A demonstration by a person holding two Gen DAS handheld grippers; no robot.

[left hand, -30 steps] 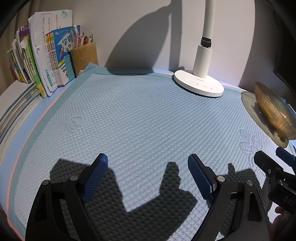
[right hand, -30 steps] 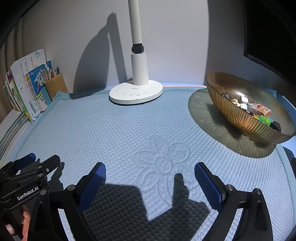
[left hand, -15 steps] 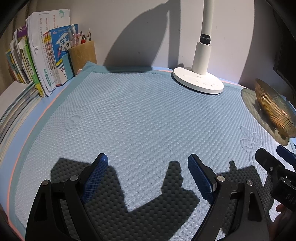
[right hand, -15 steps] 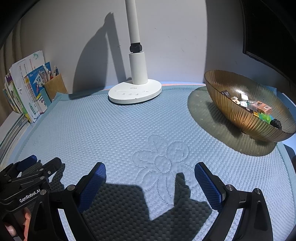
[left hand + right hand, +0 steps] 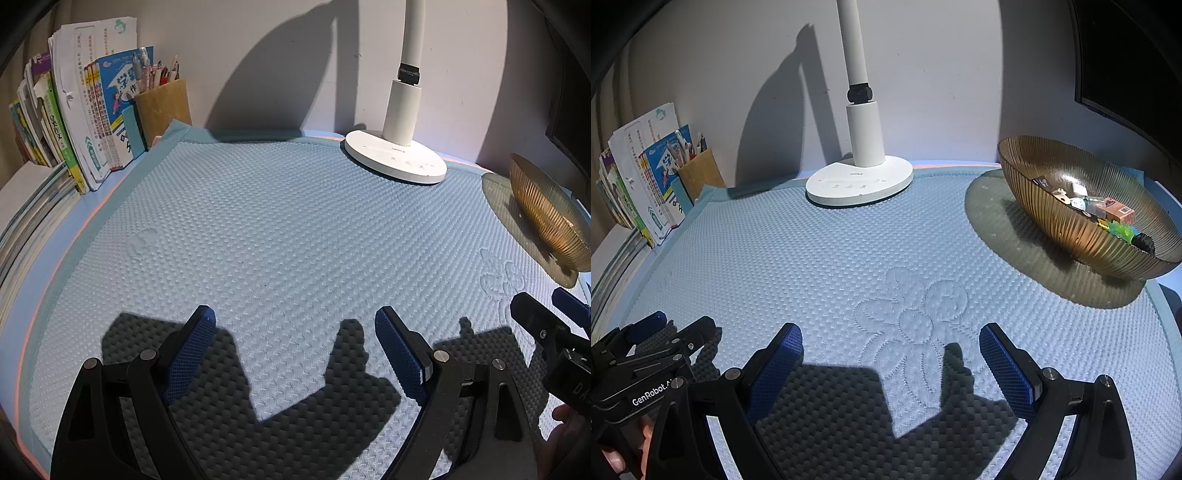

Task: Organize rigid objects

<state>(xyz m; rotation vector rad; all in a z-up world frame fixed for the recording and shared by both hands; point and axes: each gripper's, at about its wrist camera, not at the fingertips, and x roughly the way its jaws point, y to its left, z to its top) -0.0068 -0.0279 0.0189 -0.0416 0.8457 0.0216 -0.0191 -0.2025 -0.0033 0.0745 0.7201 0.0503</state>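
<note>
Only the right wrist view looks into the amber bowl (image 5: 1067, 218) at the mat's far right where the small objects (image 5: 1100, 210) lie, while both the left gripper (image 5: 295, 350) and right gripper (image 5: 892, 363) hover with fingers wide apart, empty.

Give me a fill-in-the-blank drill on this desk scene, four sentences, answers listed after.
1. The small toys lie inside the amber ribbed ____.
2. The base of the white lamp stands on the blue ____.
3. The left gripper and the right gripper both have their jaws ____, with nothing between them.
4. The pens stand in a brown holder right beside the upright ____.

Missing words: bowl; mat; open; books
</note>
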